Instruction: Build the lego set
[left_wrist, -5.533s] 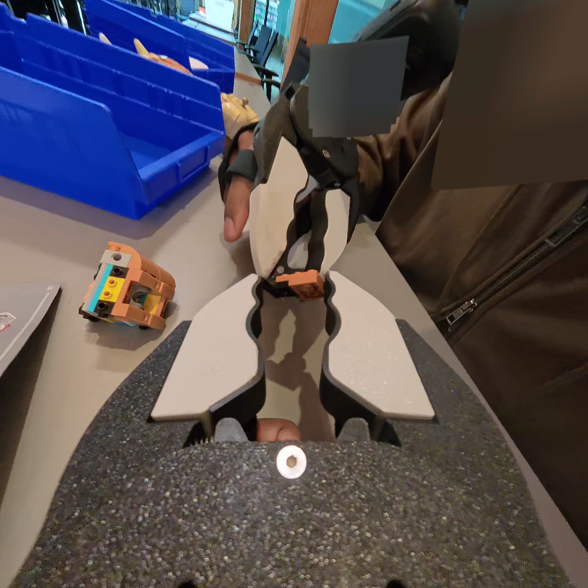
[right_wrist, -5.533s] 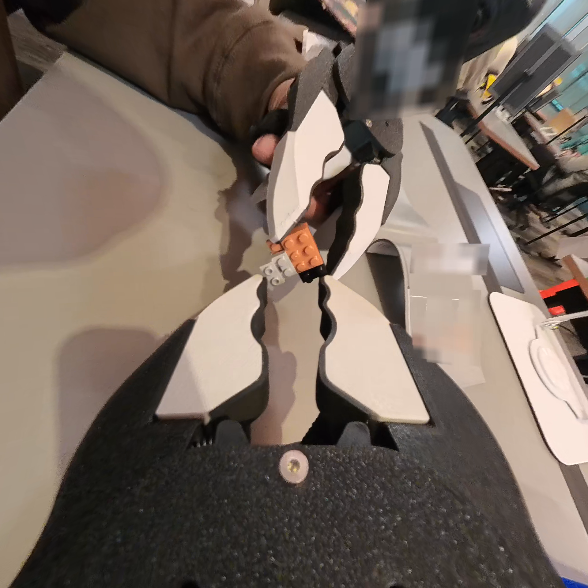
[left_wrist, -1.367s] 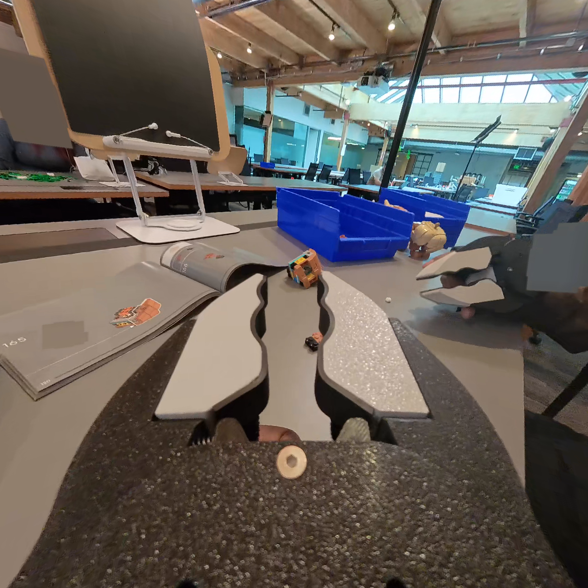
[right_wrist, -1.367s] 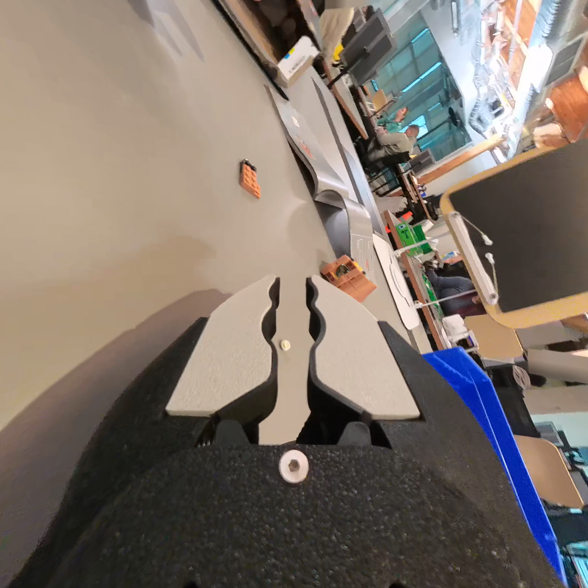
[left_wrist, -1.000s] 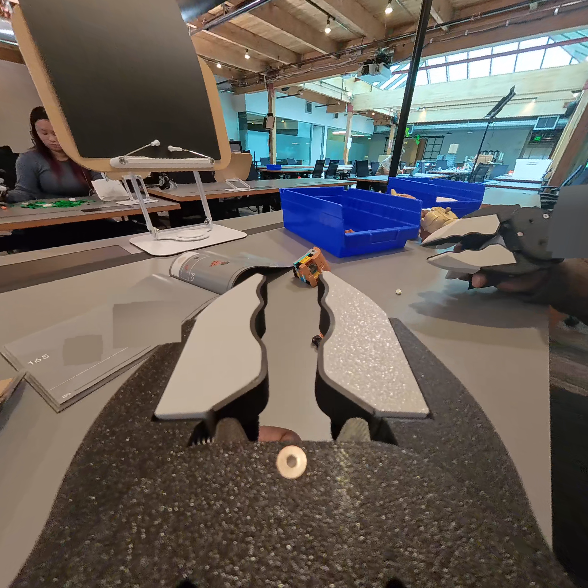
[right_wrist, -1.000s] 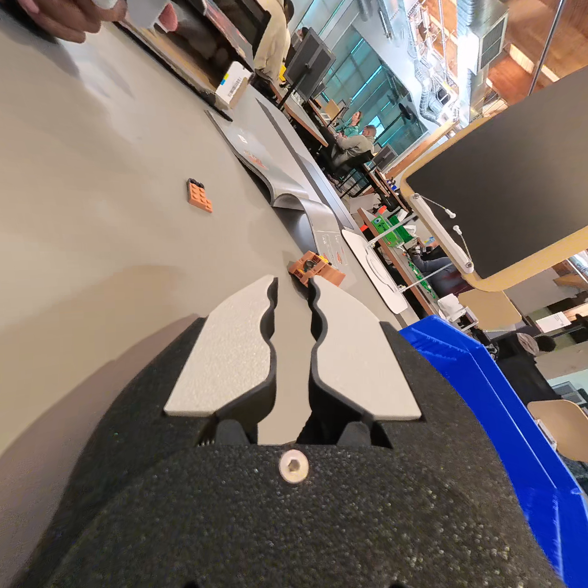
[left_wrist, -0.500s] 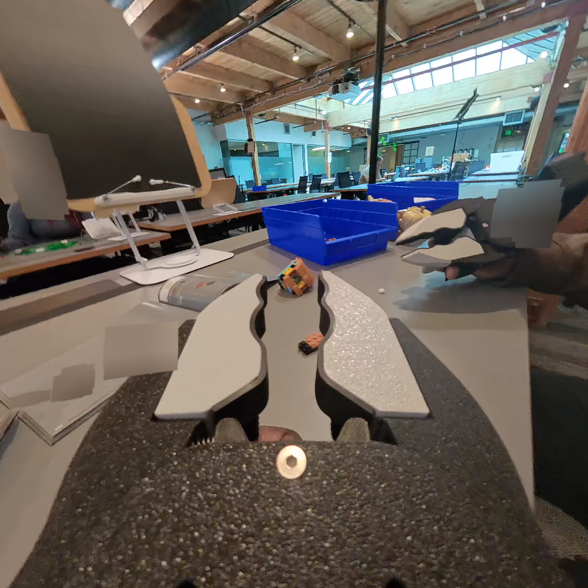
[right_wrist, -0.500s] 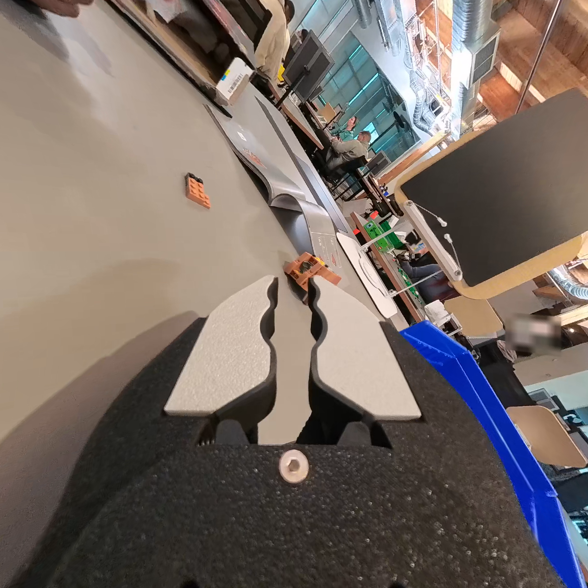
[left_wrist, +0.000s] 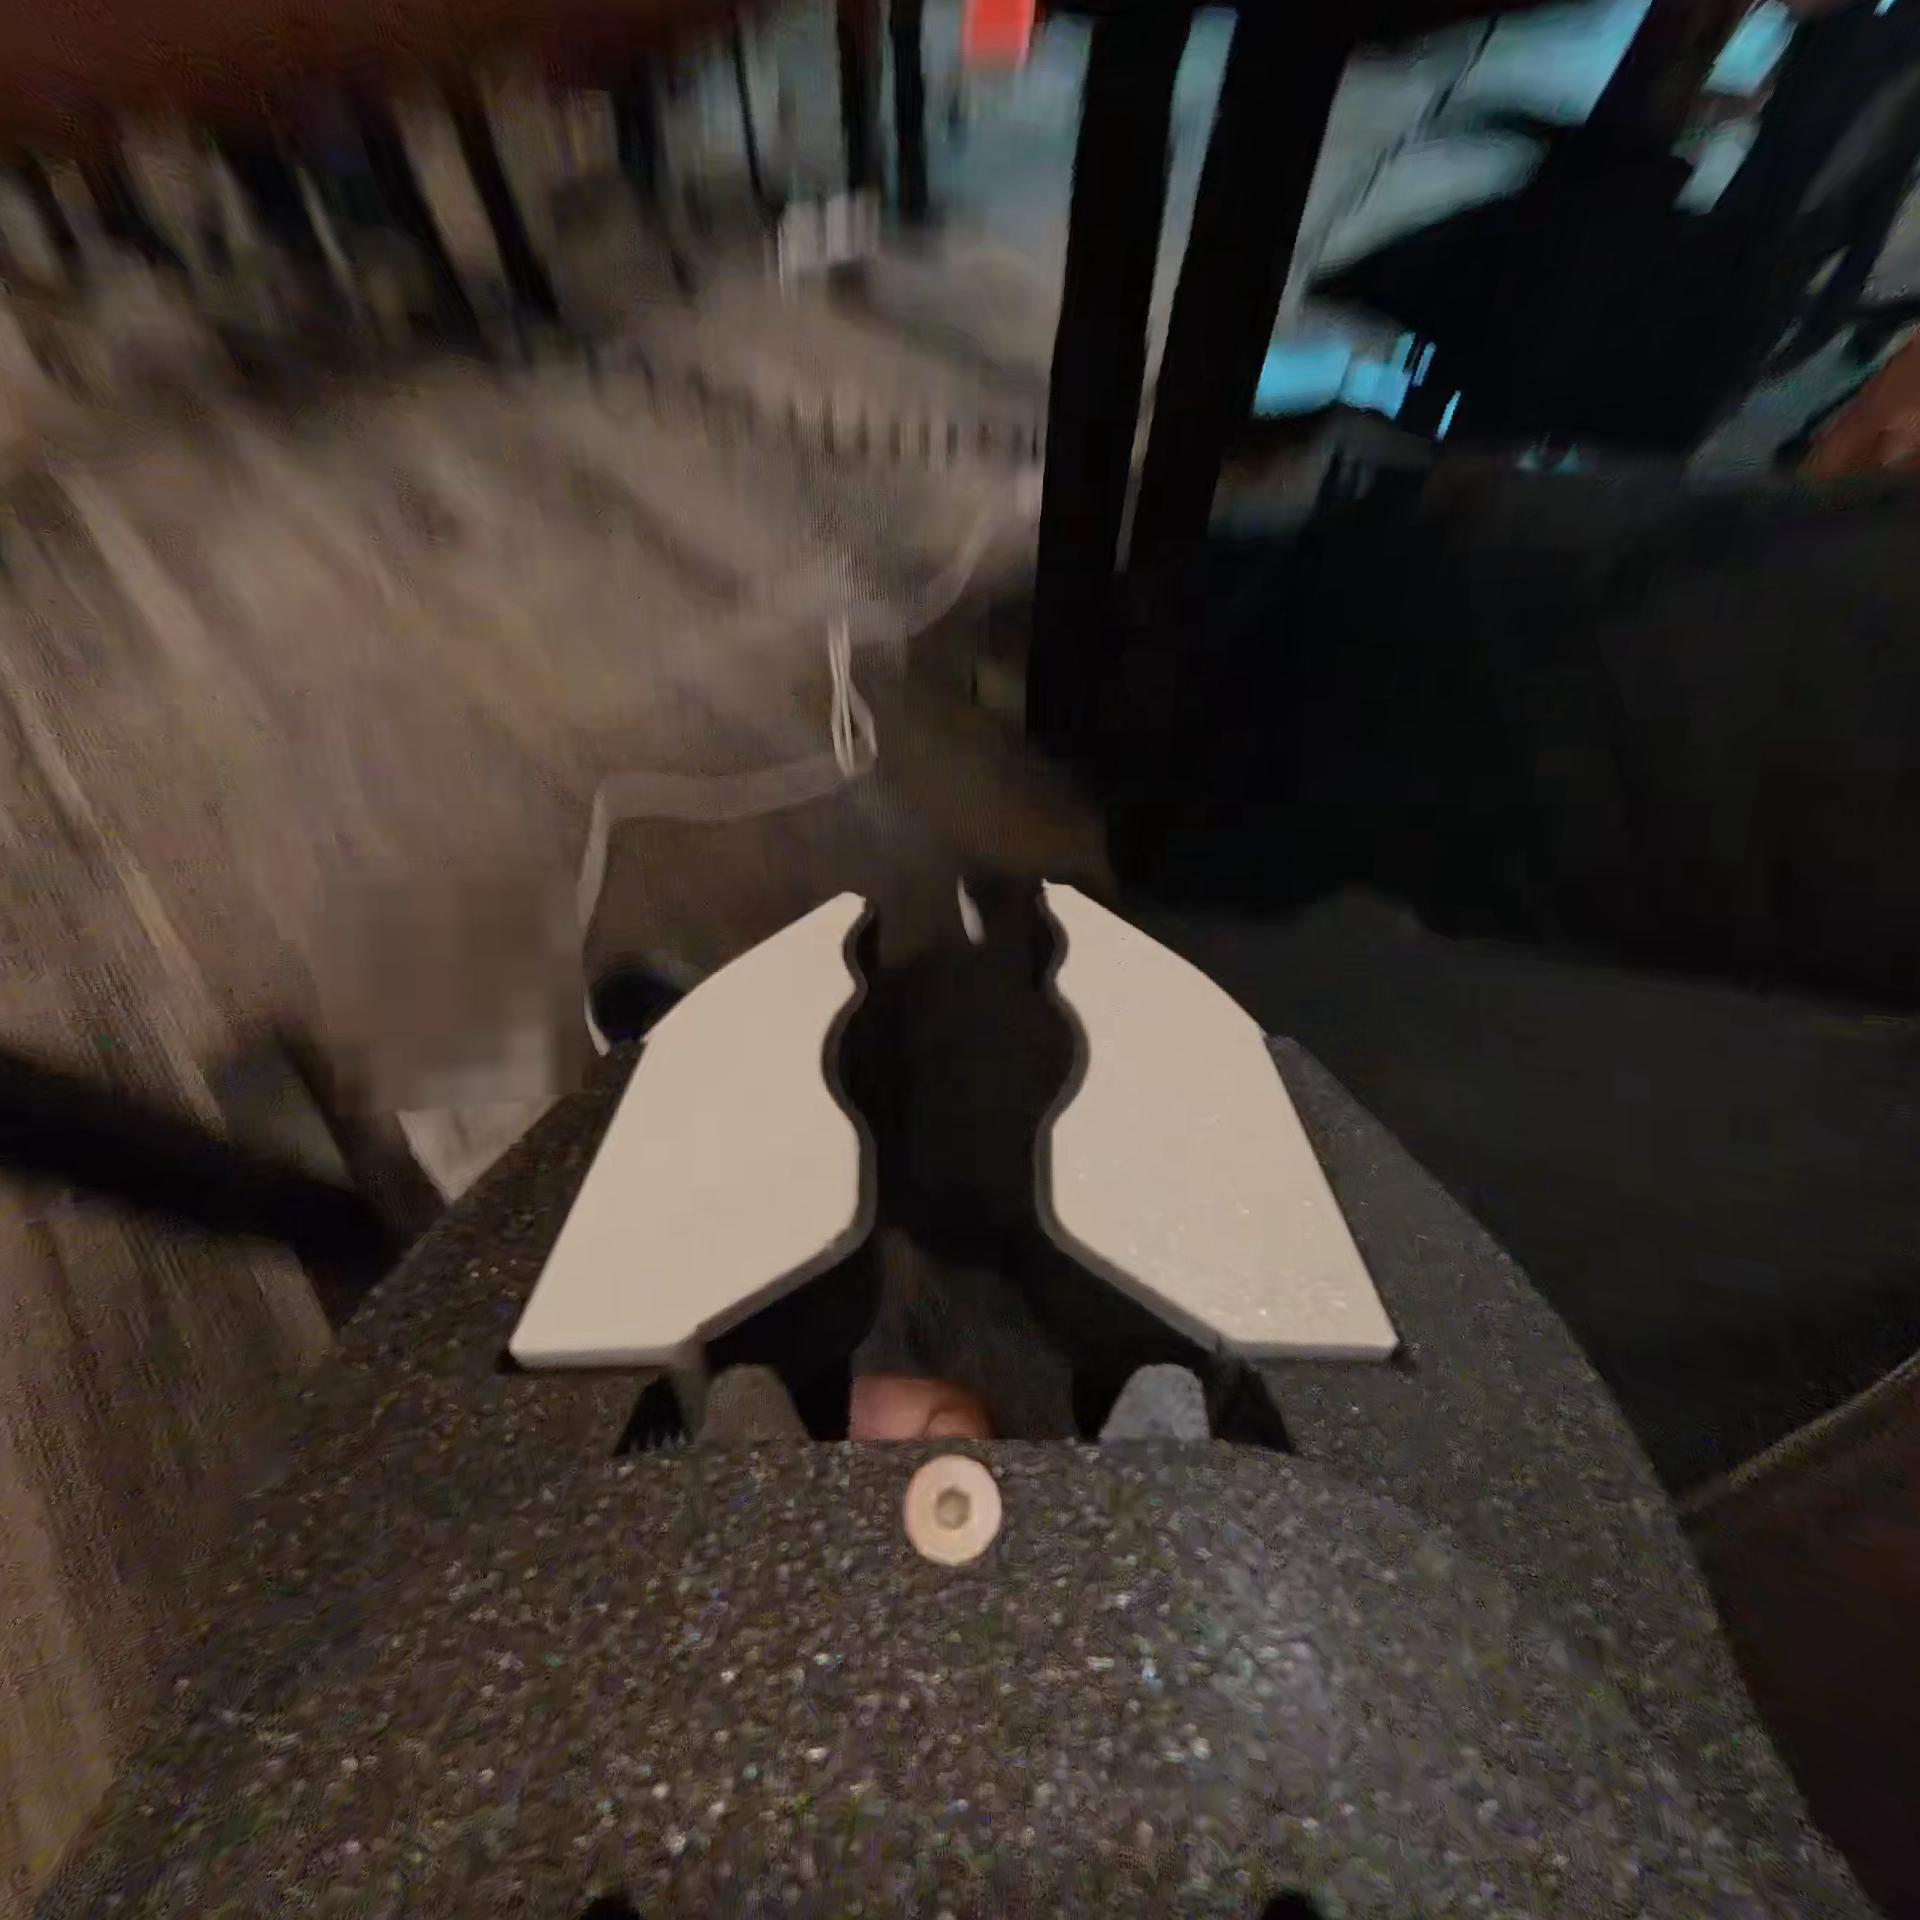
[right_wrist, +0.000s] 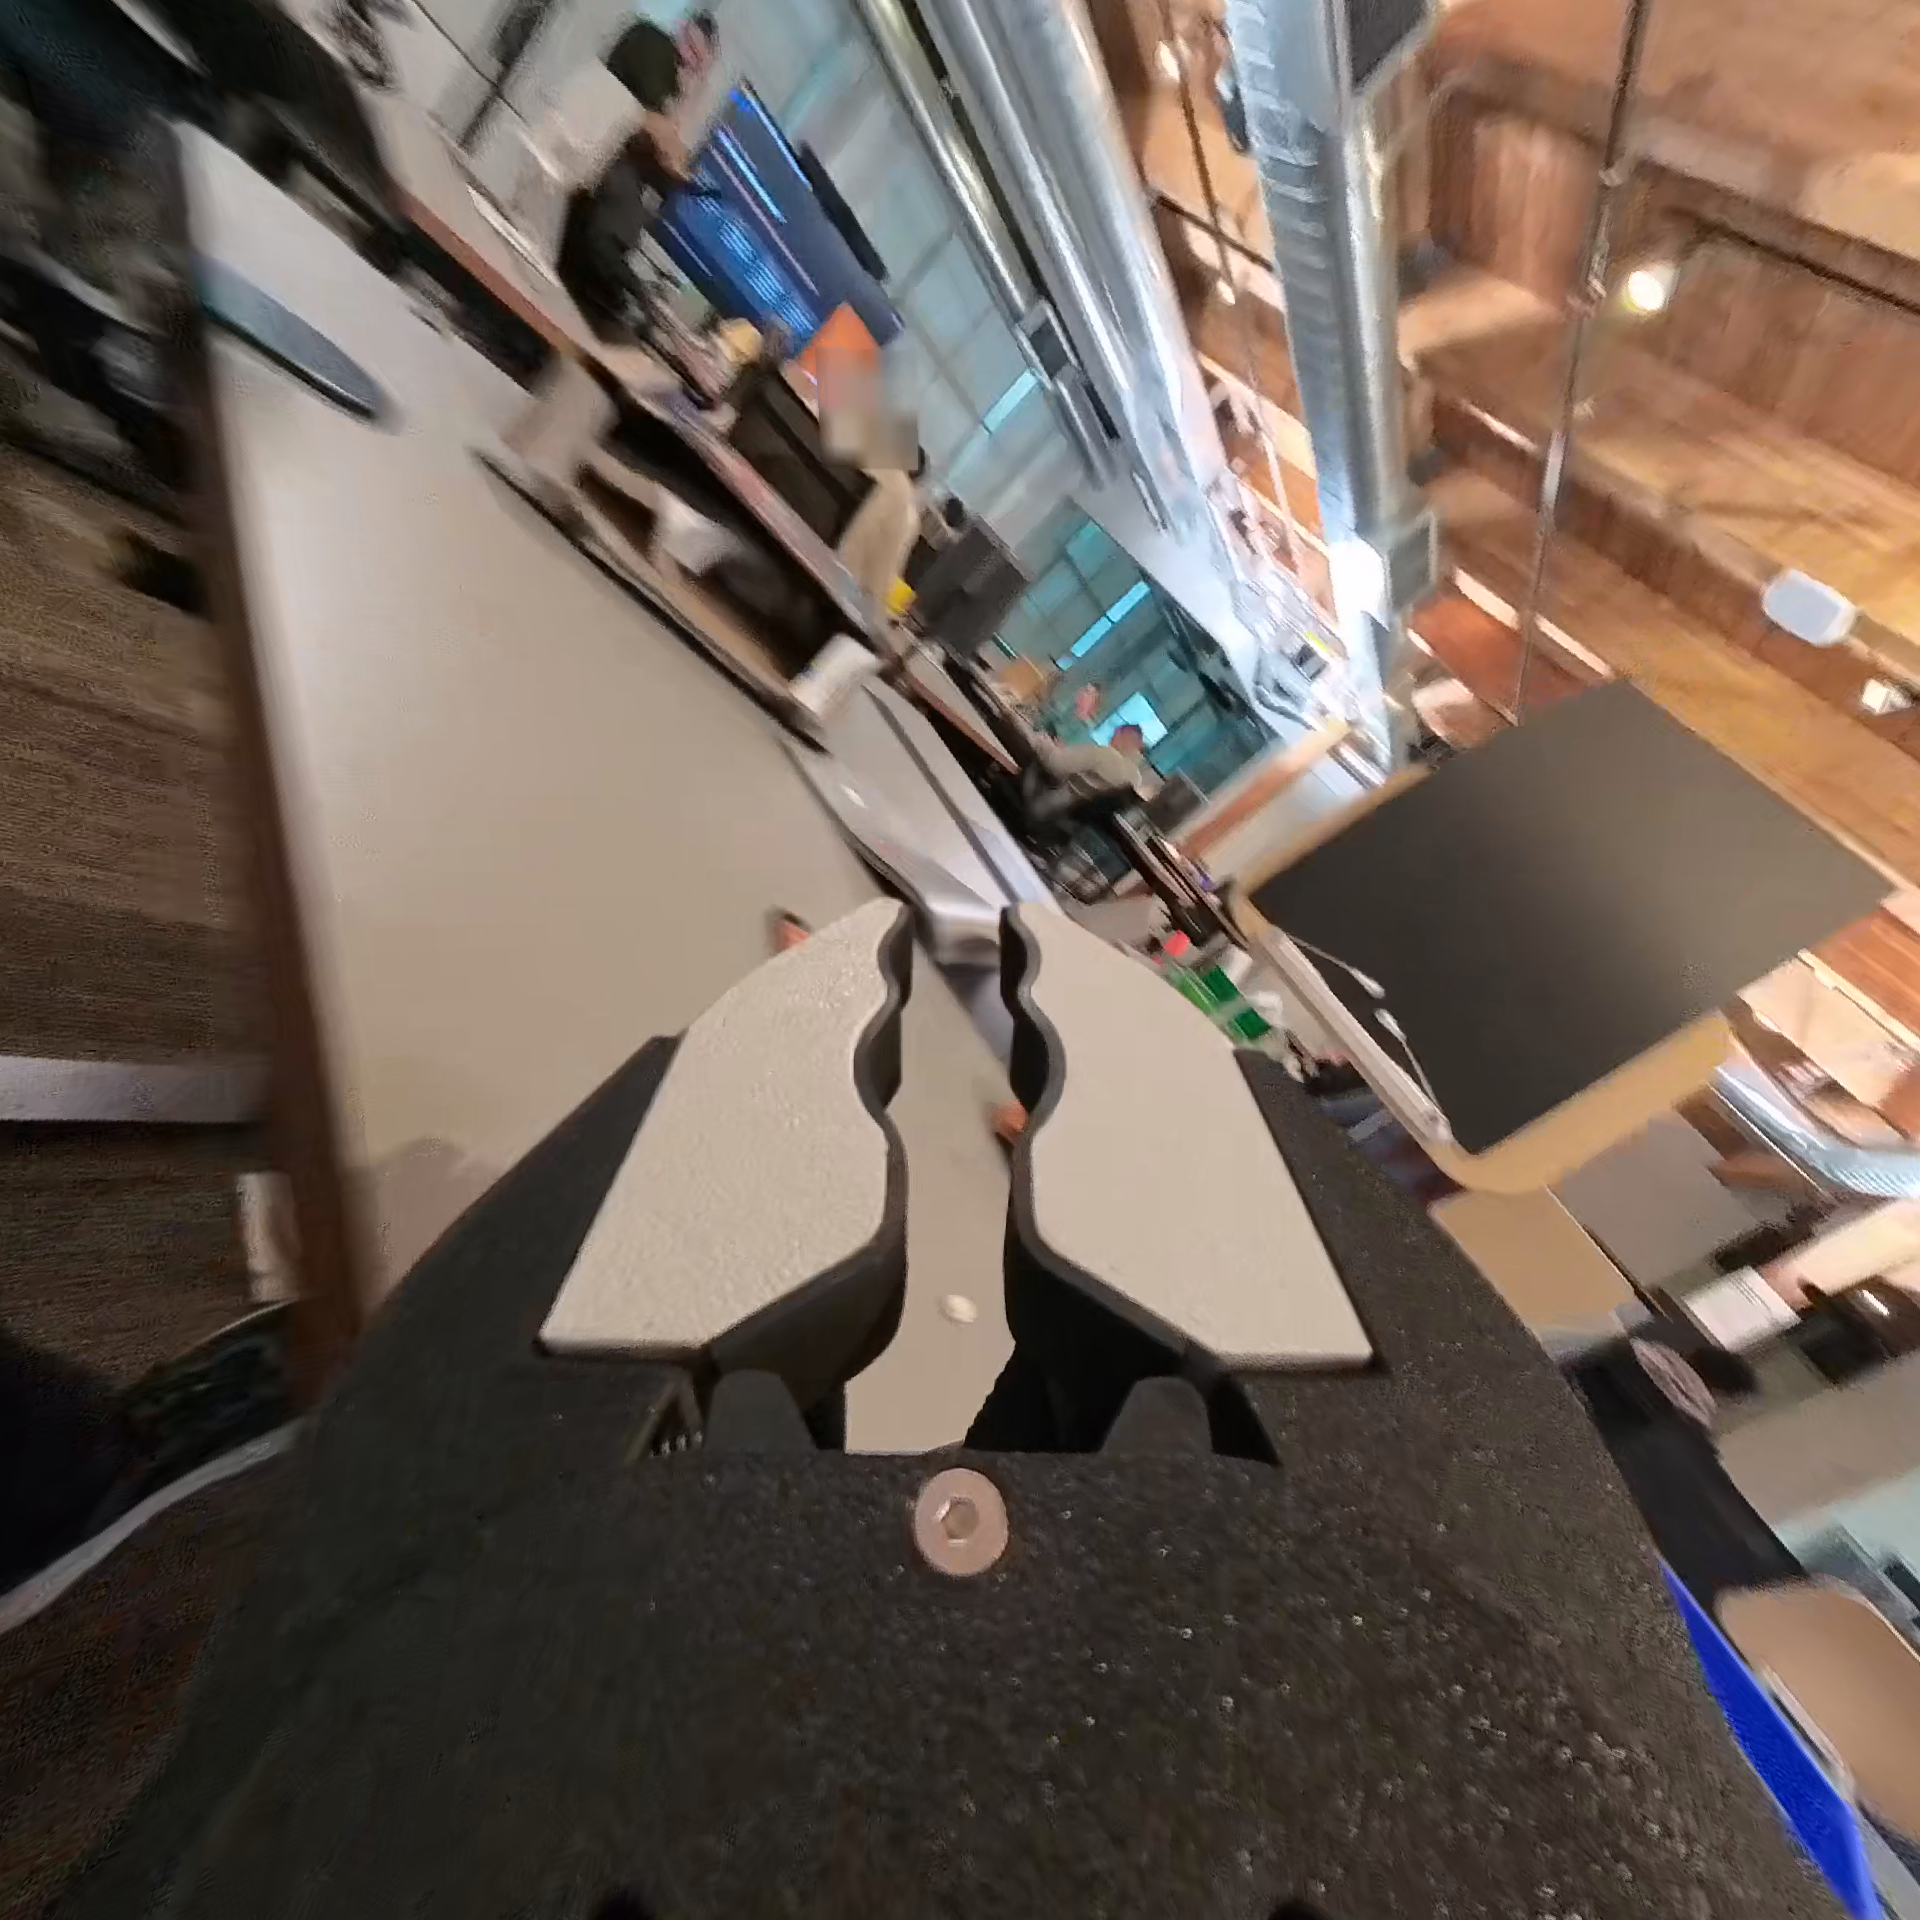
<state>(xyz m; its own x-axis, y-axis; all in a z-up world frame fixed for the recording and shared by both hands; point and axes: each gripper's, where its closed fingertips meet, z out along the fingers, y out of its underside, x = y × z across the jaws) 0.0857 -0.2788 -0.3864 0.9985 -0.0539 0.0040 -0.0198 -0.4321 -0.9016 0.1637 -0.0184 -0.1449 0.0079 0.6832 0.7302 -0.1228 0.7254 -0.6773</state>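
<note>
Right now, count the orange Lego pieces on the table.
2. One orange piece peeks out left of the right tongs; another orange piece shows in their gap, against the right finger. Both are mostly covered; more may be hidden.

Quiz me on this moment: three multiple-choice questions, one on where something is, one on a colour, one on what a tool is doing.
1. In the right wrist view, the blue bin shows at:
A) the lower right corner
B) the top left
C) the centre

2. The board on the stand is:
A) red
B) black
C) green

3. The left tool is:
A) gripping a brick
B) open and empty
C) clamped on paper

Answers: A, its blue edge shows at the lower right; B, its face is black; B, a gap separates its fingers and nothing sits between them.
</note>
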